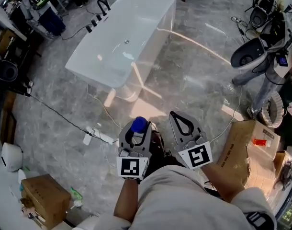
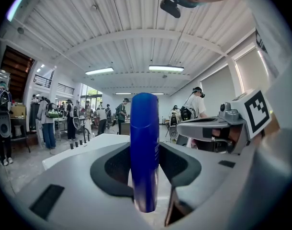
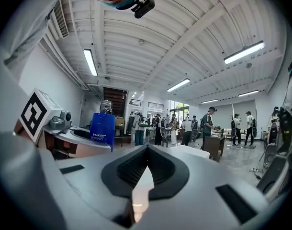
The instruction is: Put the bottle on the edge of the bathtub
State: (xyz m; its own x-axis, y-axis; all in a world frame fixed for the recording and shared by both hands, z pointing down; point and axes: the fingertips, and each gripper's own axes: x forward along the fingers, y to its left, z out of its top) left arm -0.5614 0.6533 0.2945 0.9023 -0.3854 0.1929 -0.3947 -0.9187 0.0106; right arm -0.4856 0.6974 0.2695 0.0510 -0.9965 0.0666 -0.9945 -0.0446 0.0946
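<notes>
Blue is the one bottle (image 1: pixel 139 124) here, and it stands upright between the jaws of the left tongs (image 1: pixel 135 131), whose pads press on its sides just below the middle of the head view. From above only its round top shows; the left gripper view gives the body (image 2: pixel 144 152) full length, with its foot cut off by the tongs (image 2: pixel 144 150) themselves. The bottle is over the grey marble floor (image 1: pixel 194 80), well apart from the single white bathtub (image 1: pixel 91 76), which lies slanted across the upper middle of the frame. A row of black tap fittings (image 1: pixel 95 19) sits at the tub's left rim, too small to count surely. There are two tongs, each with one marker cube (image 1: pixel 132 167). The right tongs (image 1: pixel 177 119) are closed on nothing, just right of the left pair, and the right gripper view shows their tips (image 3: pixel 146 150) meeting with only floor behind the gap. That view also catches the bottle (image 3: pixel 103 128) at its left, partly hidden behind the other tongs. One cardboard box (image 1: pixel 43 198) lies at lower left; more boxes (image 1: pixel 251 147) at lower right overlap, so their number is unclear. One white power strip (image 1: pixel 95 135) lies on the floor with a dark cable running to the upper left. A person (image 1: pixel 263 83) at the right edge is cut off by the frame. Both gripper views show many more people far off, too small to count.
</notes>
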